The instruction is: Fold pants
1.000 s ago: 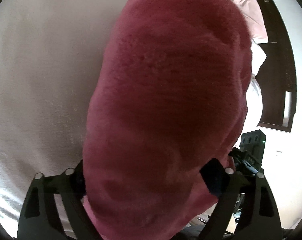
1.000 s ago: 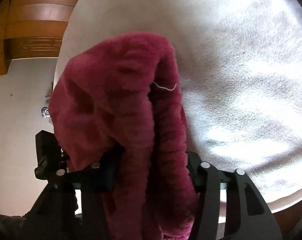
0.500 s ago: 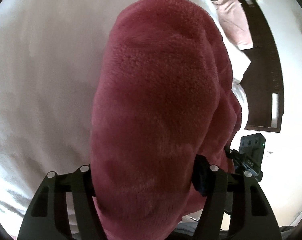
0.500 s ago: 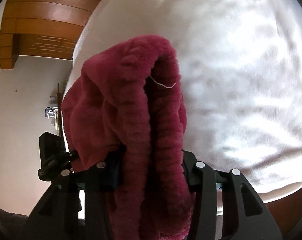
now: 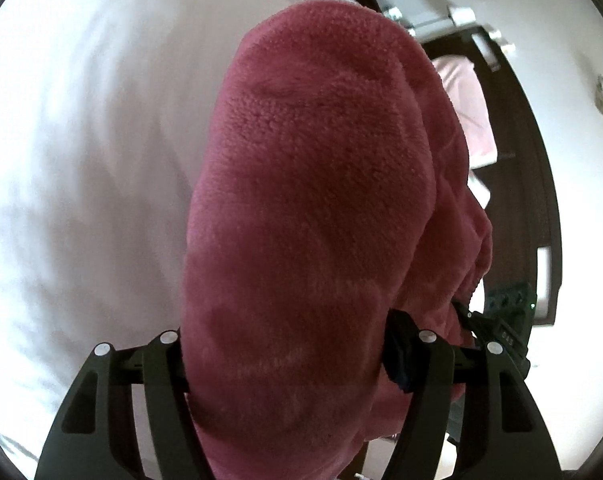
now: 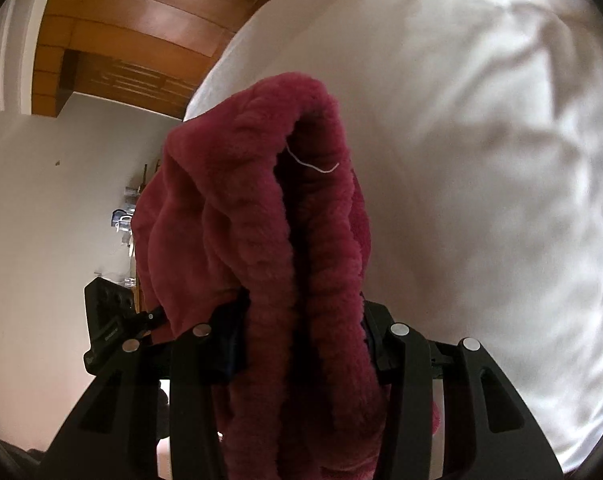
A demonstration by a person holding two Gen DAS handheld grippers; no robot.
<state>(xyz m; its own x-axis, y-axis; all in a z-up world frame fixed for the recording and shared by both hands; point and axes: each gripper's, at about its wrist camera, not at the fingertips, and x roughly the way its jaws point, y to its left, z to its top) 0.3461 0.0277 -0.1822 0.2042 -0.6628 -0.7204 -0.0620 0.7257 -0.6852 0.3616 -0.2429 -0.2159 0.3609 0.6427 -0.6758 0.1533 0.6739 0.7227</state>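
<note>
The pants (image 5: 313, 208) are dark pink fleece, bunched thick, and they fill the middle of the left wrist view. My left gripper (image 5: 289, 356) is shut on a fat wad of them, both black fingers pressed into the fleece. In the right wrist view the pants (image 6: 261, 216) rise as a folded hump with a ribbed edge and a loose white thread. My right gripper (image 6: 301, 332) is shut on that ribbed part. Both ends hang lifted over the white bed sheet (image 5: 81, 140). The other gripper shows at the edge of each view (image 5: 505, 320) (image 6: 109, 320).
The white sheet (image 6: 481, 140) is wrinkled and spreads to the right in the right wrist view. A wooden headboard (image 6: 113, 40) stands at the far left top. Dark furniture (image 5: 517, 184) with a pale pink cloth (image 5: 469, 112) on it lies beyond the bed edge. Bare floor (image 6: 41, 220) lies beside the bed.
Both grippers have risen with the pants, so the bed looks farther off and more of the room shows. The left jaws have closed tighter on the fleece.
</note>
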